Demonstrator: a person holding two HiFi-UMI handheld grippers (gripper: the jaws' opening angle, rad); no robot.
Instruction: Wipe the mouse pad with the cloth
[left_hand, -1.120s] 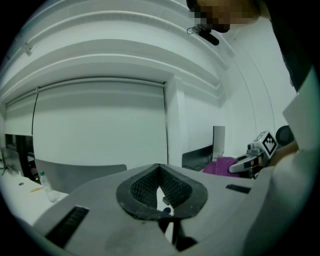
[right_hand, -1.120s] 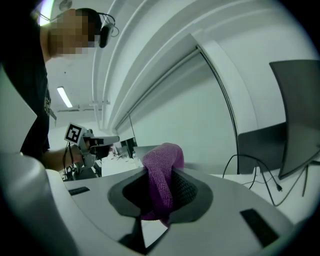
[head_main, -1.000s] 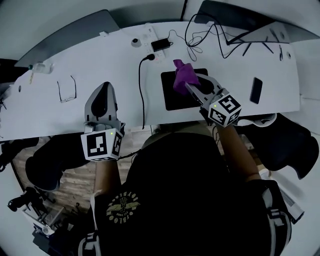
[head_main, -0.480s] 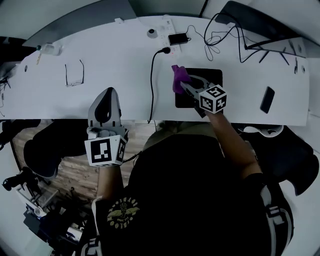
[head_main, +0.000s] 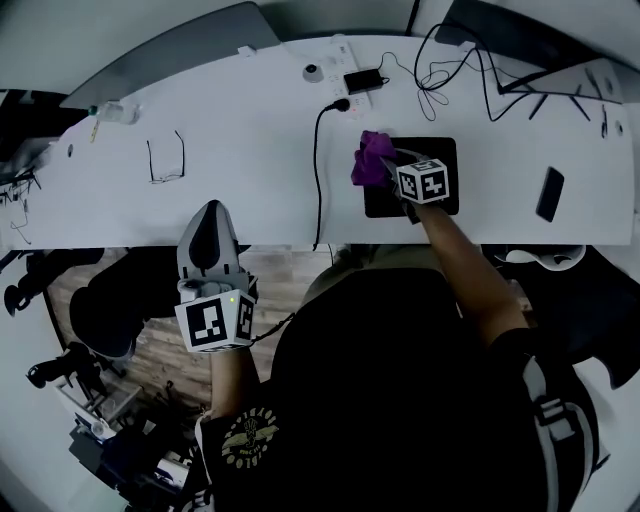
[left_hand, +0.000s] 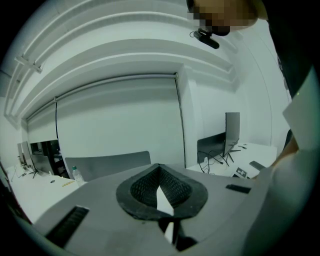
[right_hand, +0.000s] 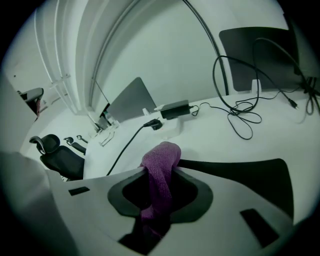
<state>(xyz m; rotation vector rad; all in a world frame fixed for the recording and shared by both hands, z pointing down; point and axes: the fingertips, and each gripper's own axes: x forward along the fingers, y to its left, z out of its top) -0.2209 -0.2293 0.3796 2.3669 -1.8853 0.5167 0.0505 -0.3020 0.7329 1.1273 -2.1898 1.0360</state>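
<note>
right gripper (head_main: 386, 166): fingers clamped on purple cloth (head_main: 370, 158), bunched at mouse pad (head_main: 446, 158) left edge, positioned for wiping; left gripper (head_main: 208, 222): fingers together, empty, idle off bench (head_main: 250, 150) front edge

This is an office. A long white worktop (head_main: 250, 130) carries a power strip (head_main: 345, 78), loose cables (head_main: 440, 72), a mouse pad (head_main: 446, 153), a phone (head_main: 550, 193) and glasses (head_main: 166, 158). Dark screens (head_main: 520, 45) stand at its far edge. A black swivel chair (right_hand: 59, 154) stands near it. The walls (left_hand: 115, 120) are plain white and the floor (head_main: 165, 345) is wood-look.
</note>
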